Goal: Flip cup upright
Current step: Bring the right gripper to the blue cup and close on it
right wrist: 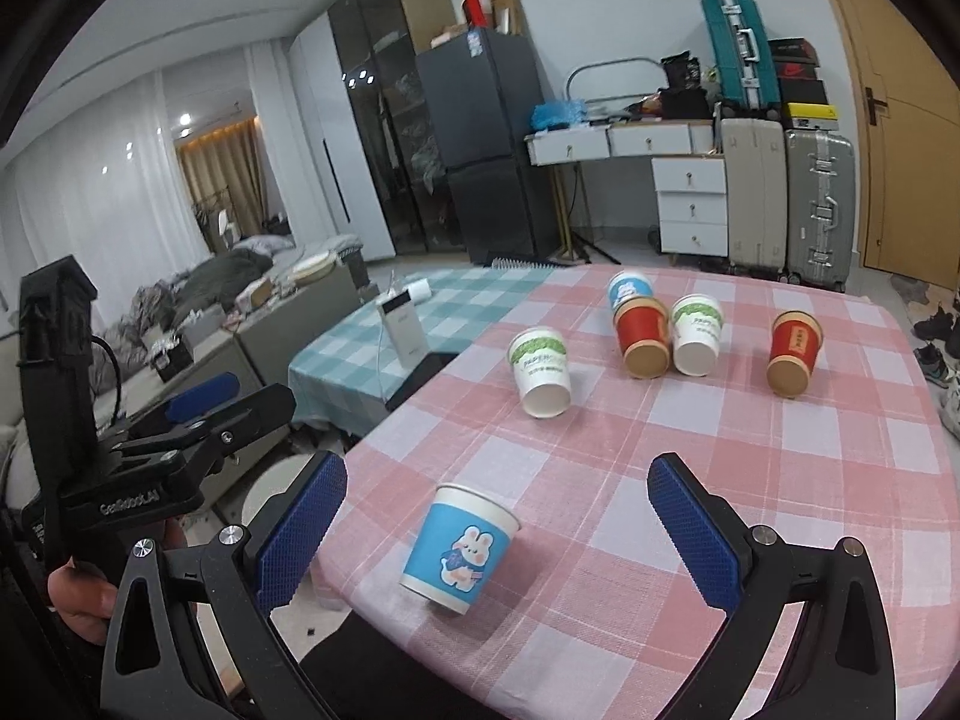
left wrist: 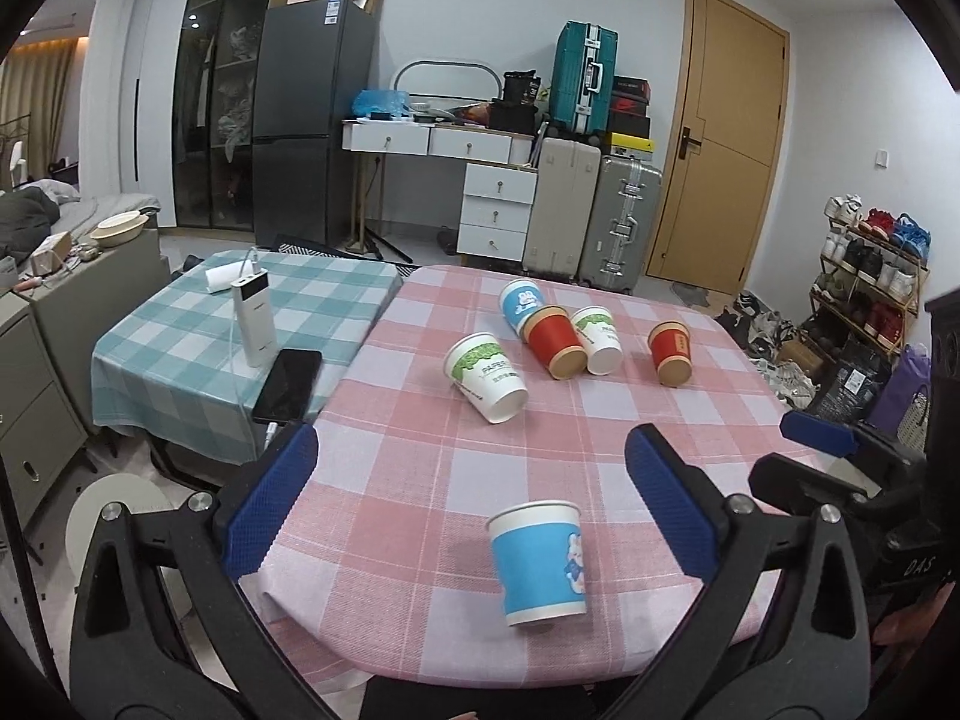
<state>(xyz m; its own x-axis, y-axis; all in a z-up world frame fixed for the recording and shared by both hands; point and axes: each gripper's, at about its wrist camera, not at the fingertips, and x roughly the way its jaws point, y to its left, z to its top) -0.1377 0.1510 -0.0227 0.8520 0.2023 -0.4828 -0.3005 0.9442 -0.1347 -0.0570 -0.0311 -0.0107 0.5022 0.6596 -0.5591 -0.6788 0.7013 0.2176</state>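
At the near edge of the pink checked table (left wrist: 420, 480), the blue cup (left wrist: 537, 561) stands upright, mouth up, axis vertical. Left gripper (left wrist: 474, 504) and right gripper (right wrist: 498, 534) both gape, empty, flanking it.

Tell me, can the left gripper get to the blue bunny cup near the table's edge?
Probably yes. The left gripper is open, and the blue bunny cup stands alone just ahead between its fingers, with only bare pink tablecloth around it.

cups on a pink checked table (right wrist: 750, 480)
the blue bunny cup (right wrist: 459, 546) stands up between the wide-open right gripper (right wrist: 498, 531) fingers; five other cups lie tipped over.
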